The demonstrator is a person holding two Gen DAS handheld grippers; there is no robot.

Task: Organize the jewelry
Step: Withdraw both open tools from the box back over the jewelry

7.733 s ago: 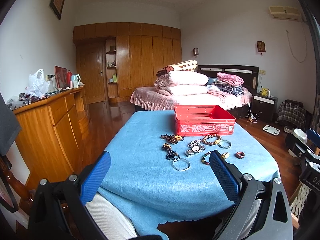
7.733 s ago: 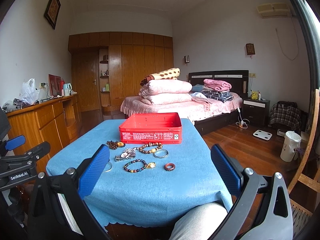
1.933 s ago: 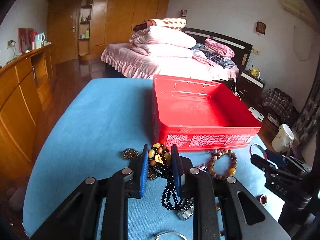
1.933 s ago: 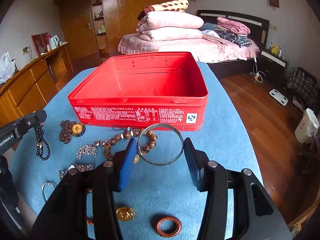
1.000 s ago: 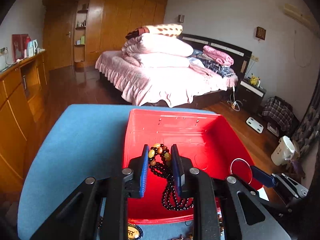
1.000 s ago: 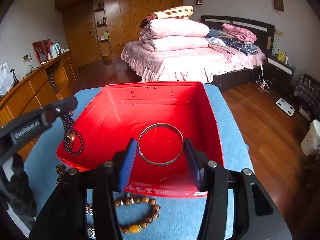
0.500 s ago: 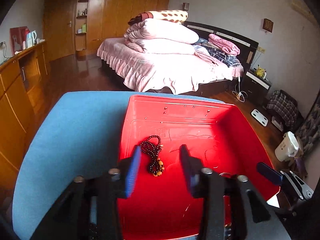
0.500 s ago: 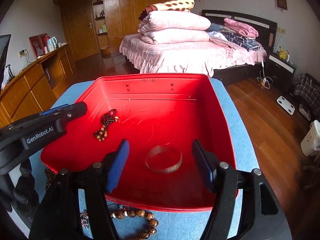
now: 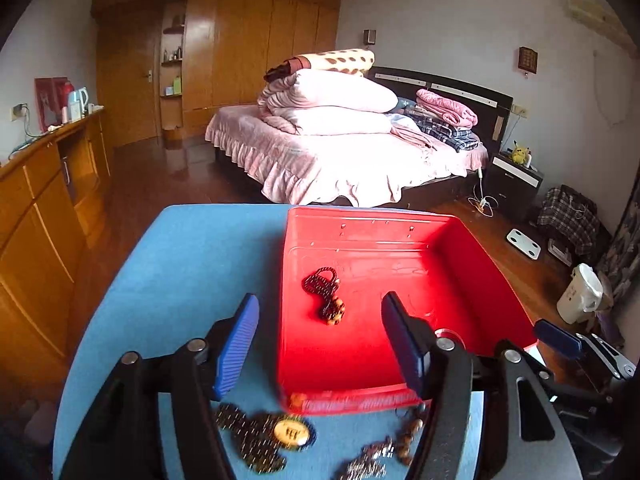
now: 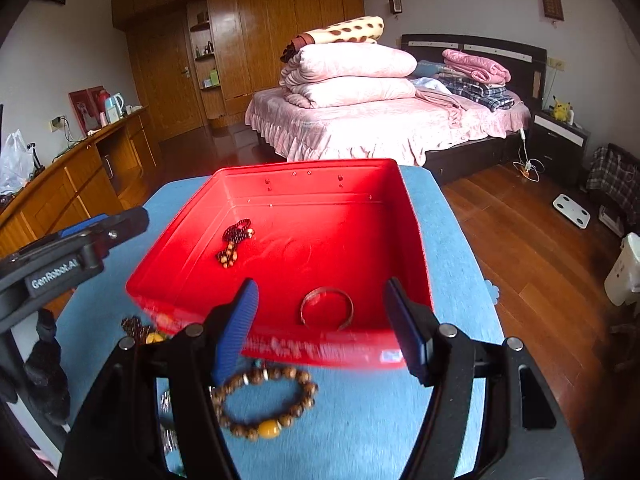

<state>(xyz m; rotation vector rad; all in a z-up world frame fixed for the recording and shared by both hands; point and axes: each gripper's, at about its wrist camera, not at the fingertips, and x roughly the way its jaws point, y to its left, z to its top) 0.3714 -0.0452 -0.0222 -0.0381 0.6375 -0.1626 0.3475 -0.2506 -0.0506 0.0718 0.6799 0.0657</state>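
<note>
A dark beaded necklace point(image 9: 326, 294) lies coiled on the floor of an open red box point(image 9: 472, 248), toward its left side, while a silver bangle point(image 10: 327, 307) rests near the box's front wall, well apart from the necklace. The box sits on a tabletop covered with a blue cloth point(image 9: 192, 264). Both grippers hang above the box's near edge with jaws spread wide and nothing between them: the left gripper point(image 9: 320, 344) at the front left corner, the right gripper point(image 10: 322, 328) over the bangle. On the cloth in front of the box lie a brown bead bracelet point(image 10: 266, 408) with one amber bead, a dark bead string with a round gold pendant point(image 9: 292, 434) and a blurred silvery chain point(image 9: 368, 460). Behind the tabletop stand a bed point(image 9: 320, 160) piled with folded pink quilts, a wooden wardrobe wall point(image 9: 248, 48) and a wooden sideboard point(image 9: 44, 200) at left.
</note>
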